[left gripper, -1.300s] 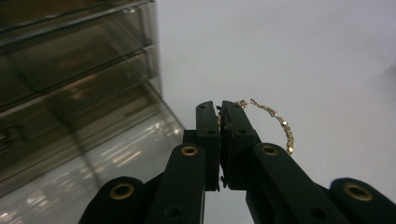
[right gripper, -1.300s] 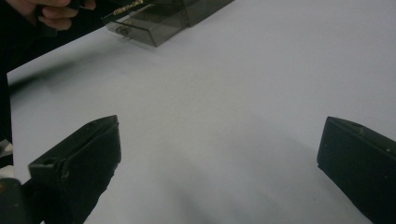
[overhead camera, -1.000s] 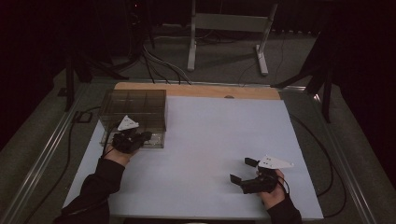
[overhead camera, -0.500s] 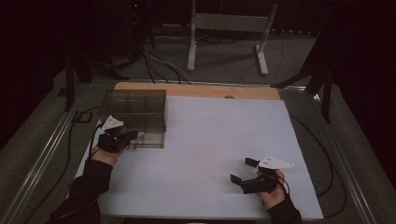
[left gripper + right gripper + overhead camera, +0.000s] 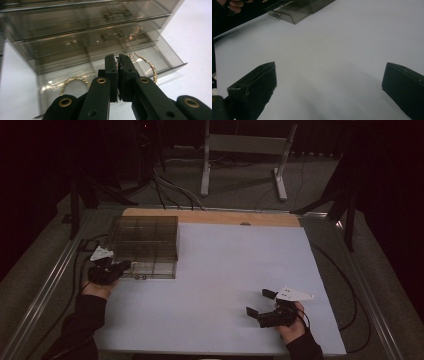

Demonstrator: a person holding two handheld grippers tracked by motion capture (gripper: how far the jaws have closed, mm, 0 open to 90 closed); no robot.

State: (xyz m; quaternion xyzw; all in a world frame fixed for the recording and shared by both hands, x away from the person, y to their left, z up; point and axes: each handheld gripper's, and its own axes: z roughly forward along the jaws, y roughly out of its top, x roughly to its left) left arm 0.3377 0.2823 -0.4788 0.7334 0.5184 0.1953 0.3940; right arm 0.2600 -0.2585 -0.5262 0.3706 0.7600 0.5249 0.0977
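A gold hoop earring (image 5: 147, 66) is pinched by the shut left claw (image 5: 118, 65) over the open bottom drawer (image 5: 165, 56) of the clear box (image 5: 145, 237). The right claw (image 5: 261, 302) is held wide open above the white worktop (image 5: 230, 270), with nothing in it.

A drawer box (image 5: 145, 237) stands at the table's (image 5: 225, 270) far left. Its bottom drawer (image 5: 160, 57) is pulled out towards the person, with a hoop (image 5: 147, 66) and a chain (image 5: 71, 82) in it. The left gripper (image 5: 122, 266) is at the drawer's left front corner; the right gripper (image 5: 260, 302) is well apart, near right.
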